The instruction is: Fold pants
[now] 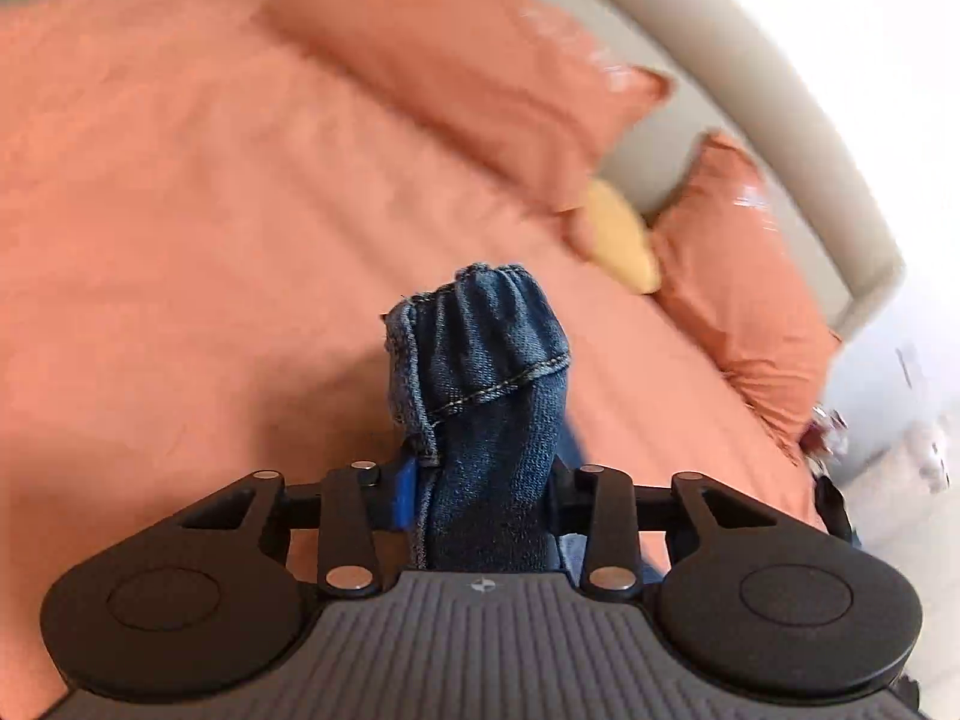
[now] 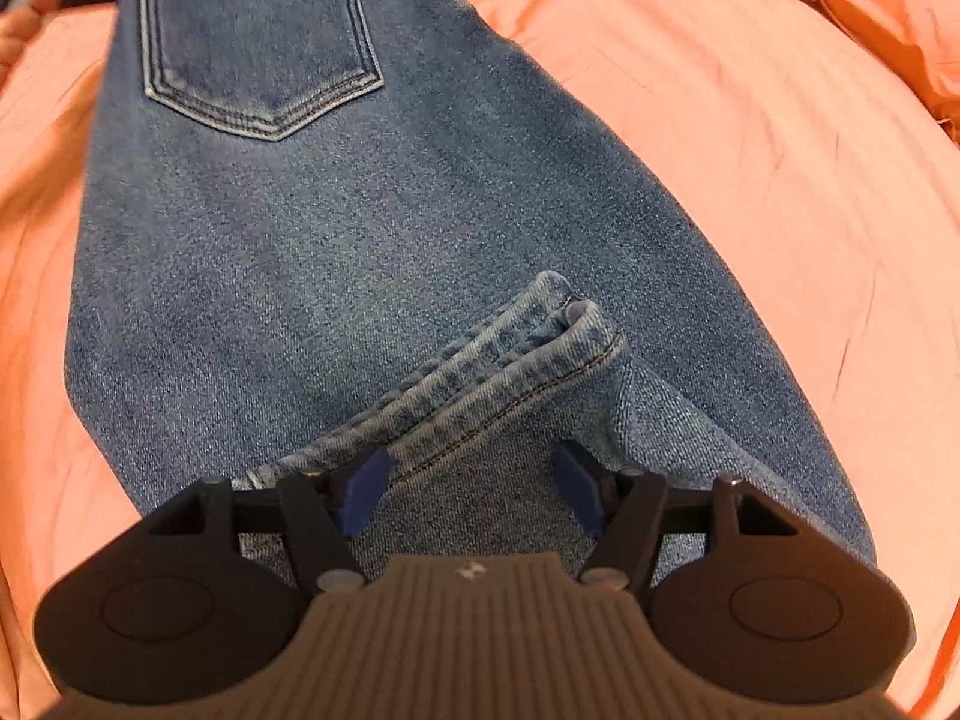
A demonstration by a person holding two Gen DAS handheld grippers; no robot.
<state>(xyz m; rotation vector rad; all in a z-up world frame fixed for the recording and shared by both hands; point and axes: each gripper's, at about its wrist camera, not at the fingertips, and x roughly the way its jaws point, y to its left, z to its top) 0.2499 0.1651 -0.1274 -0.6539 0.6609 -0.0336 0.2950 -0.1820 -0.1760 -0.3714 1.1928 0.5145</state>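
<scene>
The pants are blue jeans. In the left wrist view my left gripper (image 1: 480, 498) is shut on a bunched hem of the jeans (image 1: 486, 384), which sticks up between the jaws above the bed. In the right wrist view the jeans (image 2: 336, 240) lie flat on the bed with a back pocket (image 2: 258, 42) at the far end. The folded hem end of a leg (image 2: 498, 372) rests on top of them. My right gripper (image 2: 471, 489) is open, with the blue pads (image 2: 363, 489) on either side of that hem fabric.
The bed is covered with a salmon-orange sheet (image 1: 180, 210). Two matching pillows (image 1: 480, 72) and a yellow object (image 1: 621, 237) lie against the beige headboard (image 1: 750, 78). The bed's right edge and a white floor (image 1: 900, 420) show at the right.
</scene>
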